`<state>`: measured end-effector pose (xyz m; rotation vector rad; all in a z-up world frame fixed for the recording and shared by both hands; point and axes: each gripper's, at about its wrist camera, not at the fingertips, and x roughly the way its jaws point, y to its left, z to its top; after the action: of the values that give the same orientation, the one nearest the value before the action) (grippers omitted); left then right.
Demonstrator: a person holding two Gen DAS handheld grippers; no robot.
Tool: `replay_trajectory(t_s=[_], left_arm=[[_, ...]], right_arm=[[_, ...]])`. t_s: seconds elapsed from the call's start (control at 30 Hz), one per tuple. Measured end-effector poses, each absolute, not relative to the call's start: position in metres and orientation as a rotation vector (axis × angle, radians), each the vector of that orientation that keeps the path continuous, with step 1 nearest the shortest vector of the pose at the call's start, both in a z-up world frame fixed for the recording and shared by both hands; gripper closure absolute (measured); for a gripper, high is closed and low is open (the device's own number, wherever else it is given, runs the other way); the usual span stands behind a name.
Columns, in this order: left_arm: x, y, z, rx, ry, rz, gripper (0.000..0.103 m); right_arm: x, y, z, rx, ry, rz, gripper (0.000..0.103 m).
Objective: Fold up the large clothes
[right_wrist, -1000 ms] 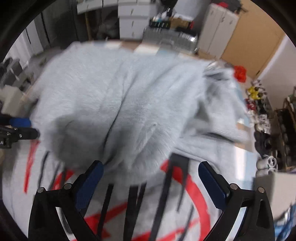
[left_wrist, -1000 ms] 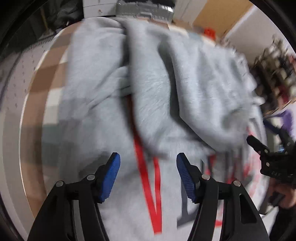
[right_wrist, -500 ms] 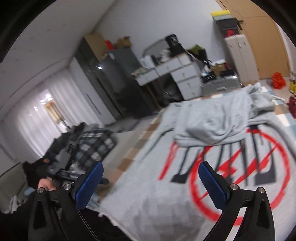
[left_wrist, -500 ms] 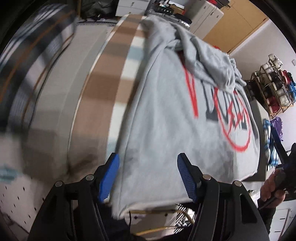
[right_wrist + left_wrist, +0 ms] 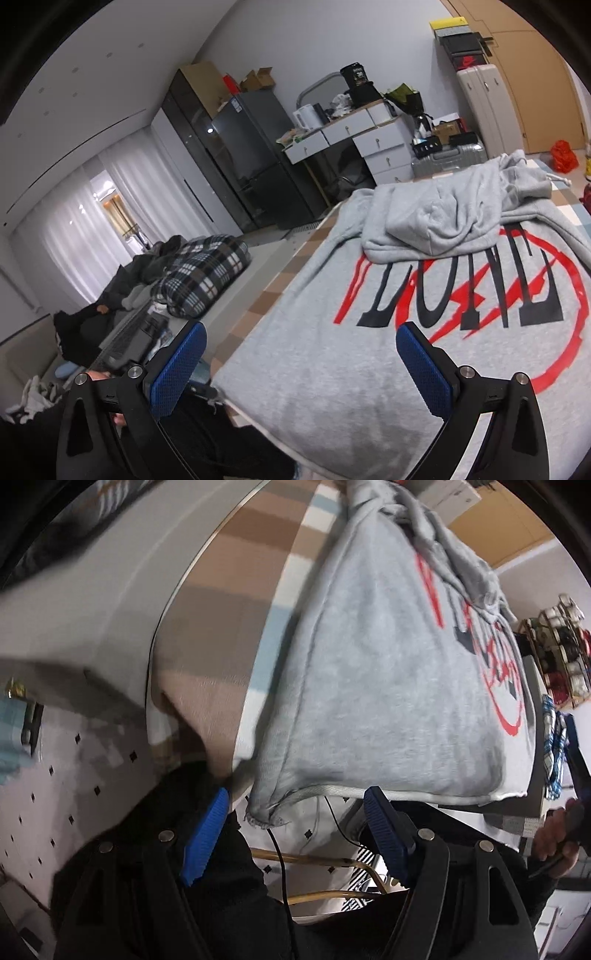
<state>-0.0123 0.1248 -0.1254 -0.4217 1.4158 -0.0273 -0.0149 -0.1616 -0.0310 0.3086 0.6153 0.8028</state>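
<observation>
The grey hoodie lies spread across the checked table, hood bunched at the far end (red-and-black print facing up). My left claw gapes empty just off its near corner; my right claw hangs wide over the near hem.

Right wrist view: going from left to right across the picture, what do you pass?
White curtains → plaid blanket → black fridge → white desk → grey hoodie with its red and black print.
</observation>
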Motion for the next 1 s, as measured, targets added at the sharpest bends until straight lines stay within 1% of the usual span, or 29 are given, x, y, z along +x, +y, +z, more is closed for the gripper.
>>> replay_trajectory(t_s=[0.17,0.33,0.43,0.47,0.5,0.57,0.6,0.67,0.87,1.0], left_arm=[[-0.021,0.142,-0.124,-0.468,1.380,-0.014,0.031],[-0.017,0.146,-0.135,-0.487,1.435,0.021,0.031],[-0.019,0.149,-0.130,-0.515,1.406,0.016,0.032],[-0.021,0.151,-0.127,-0.530,1.389,0.008,0.033],[-0.022,0.151,-0.125,-0.536,1.377,0.009,0.051],[-0.024,0.156,-0.125,-0.581,1.384,-0.017,0.081],[-0.024,0.157,-0.127,-0.612,1.396,-0.036,0.100],[-0.026,0.156,-0.127,-0.625,1.407,-0.070,0.101],[-0.033,0.155,-0.111,-0.670,1.362,-0.169,0.101],[-0.030,0.165,-0.099,-0.779,1.314,-0.238,0.101]], right_arm=[[-0.021,-0.166,-0.030,0.328,0.598,0.820,0.000],[-0.026,-0.164,-0.031,0.301,0.598,0.828,0.000],[-0.030,-0.164,-0.031,0.296,0.589,0.835,0.000],[-0.030,-0.164,-0.031,0.291,0.590,0.834,0.000],[-0.031,-0.164,-0.030,0.288,0.589,0.836,0.000],[-0.033,-0.163,-0.030,0.284,0.585,0.841,0.000],[-0.033,-0.163,-0.030,0.280,0.584,0.841,0.000],[-0.034,-0.161,-0.030,0.279,0.587,0.848,0.000],[-0.037,-0.151,-0.031,0.236,0.596,0.871,0.000],[-0.053,-0.122,-0.037,0.077,0.613,0.930,0.000]])
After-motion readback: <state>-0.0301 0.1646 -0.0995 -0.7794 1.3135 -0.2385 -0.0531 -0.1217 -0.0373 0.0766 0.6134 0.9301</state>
